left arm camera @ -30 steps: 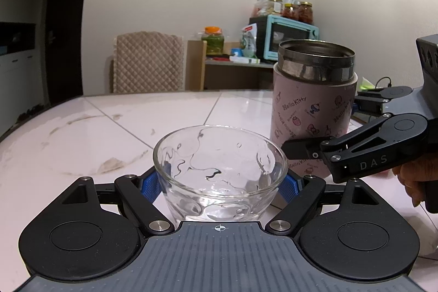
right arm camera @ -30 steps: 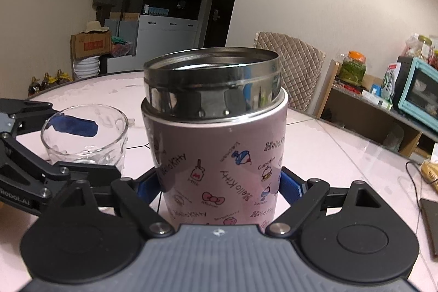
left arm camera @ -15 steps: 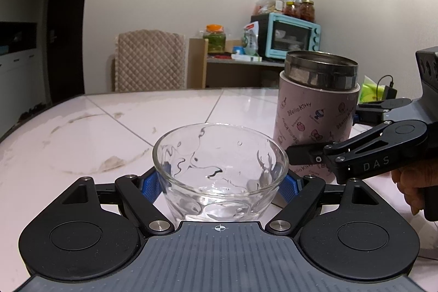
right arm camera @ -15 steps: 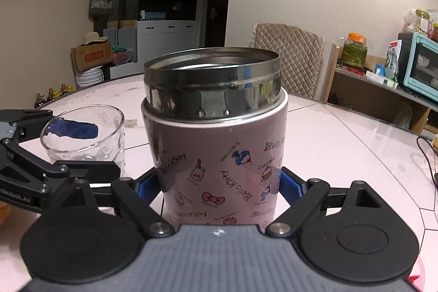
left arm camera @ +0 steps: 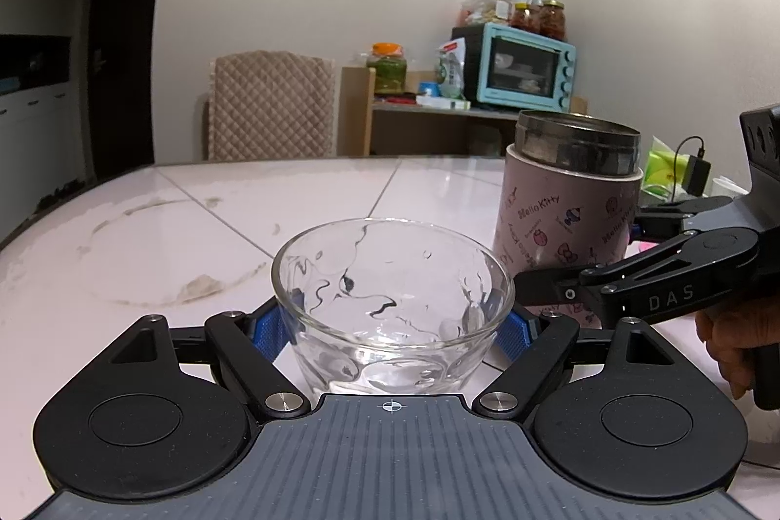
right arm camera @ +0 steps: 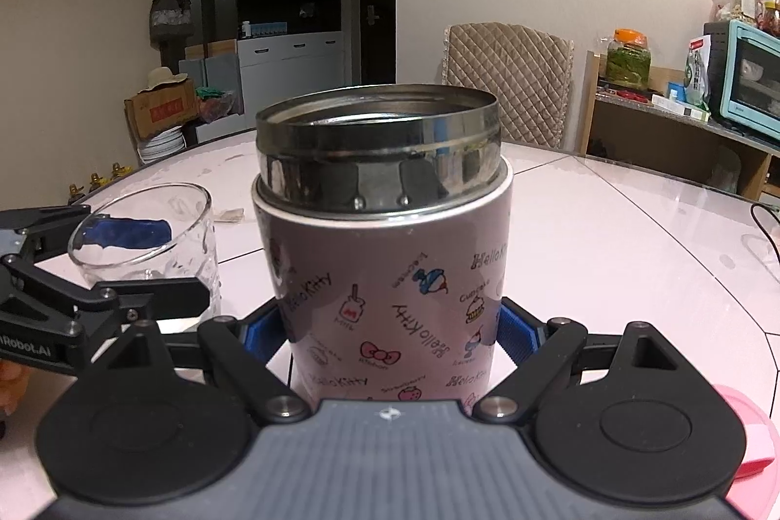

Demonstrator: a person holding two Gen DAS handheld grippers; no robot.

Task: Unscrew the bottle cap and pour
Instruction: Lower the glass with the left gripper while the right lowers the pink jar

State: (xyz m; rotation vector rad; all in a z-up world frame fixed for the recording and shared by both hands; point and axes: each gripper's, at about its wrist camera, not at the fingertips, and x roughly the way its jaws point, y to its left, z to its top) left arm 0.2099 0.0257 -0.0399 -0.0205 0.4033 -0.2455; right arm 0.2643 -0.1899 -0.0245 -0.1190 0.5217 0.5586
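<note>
A clear glass cup [left arm camera: 392, 300] stands on the white table between the blue pads of my left gripper [left arm camera: 394, 327], which is shut on it. A pink Hello Kitty flask [right arm camera: 385, 257] with an open steel mouth and no cap stands upright between the pads of my right gripper [right arm camera: 387, 332], which is shut on it. In the left wrist view the flask [left arm camera: 568, 208] stands to the right of the glass, with the right gripper [left arm camera: 575, 276] around it. In the right wrist view the glass [right arm camera: 146, 242] is to the left of the flask. A pink cap [right arm camera: 750, 437] lies at the lower right.
The white tiled table [left arm camera: 195, 237] stretches ahead with stains at the left. A quilted chair [left arm camera: 270, 105] stands at its far side. A shelf with a teal oven [left arm camera: 516, 67] and jars is behind. A black charger and cable [left arm camera: 694, 169] lie at the right.
The flask has moved down and away to the right of the glass, and now stands lower beside it. The glass and my left gripper have stayed put.
</note>
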